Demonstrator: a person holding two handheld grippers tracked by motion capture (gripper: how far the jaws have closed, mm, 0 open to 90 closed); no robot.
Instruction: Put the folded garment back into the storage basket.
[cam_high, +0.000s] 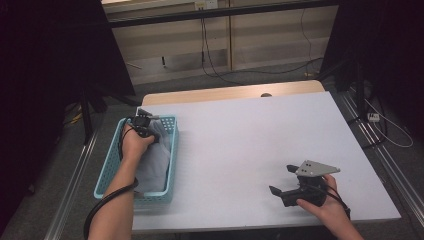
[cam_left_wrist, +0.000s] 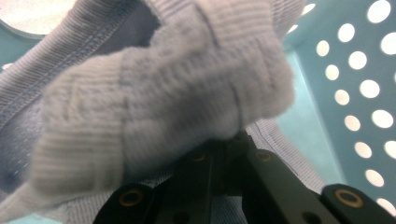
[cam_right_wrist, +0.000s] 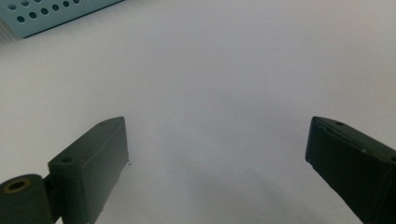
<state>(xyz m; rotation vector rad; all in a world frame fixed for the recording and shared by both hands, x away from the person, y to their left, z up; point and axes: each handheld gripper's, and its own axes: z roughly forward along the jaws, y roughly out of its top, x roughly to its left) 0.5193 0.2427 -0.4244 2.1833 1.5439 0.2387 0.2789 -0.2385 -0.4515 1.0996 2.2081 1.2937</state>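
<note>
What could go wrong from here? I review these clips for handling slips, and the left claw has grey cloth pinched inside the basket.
1. The left claw is shut on a bunched fold of the grey knit cloth; the rest lies loose in the turquoise basket, so a lift may trail fabric and snag the rim or drag the light basket.
2. The basket sits at the table's left edge and could slide off.
3. The right claw rests open, far away, not steadying it.

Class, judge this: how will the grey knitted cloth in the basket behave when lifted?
The grey knitted cloth bunches around the left gripper, so it is probably floppy and will drape. Its ribbed knit looks grippy. It seems light beside the basket.
</note>
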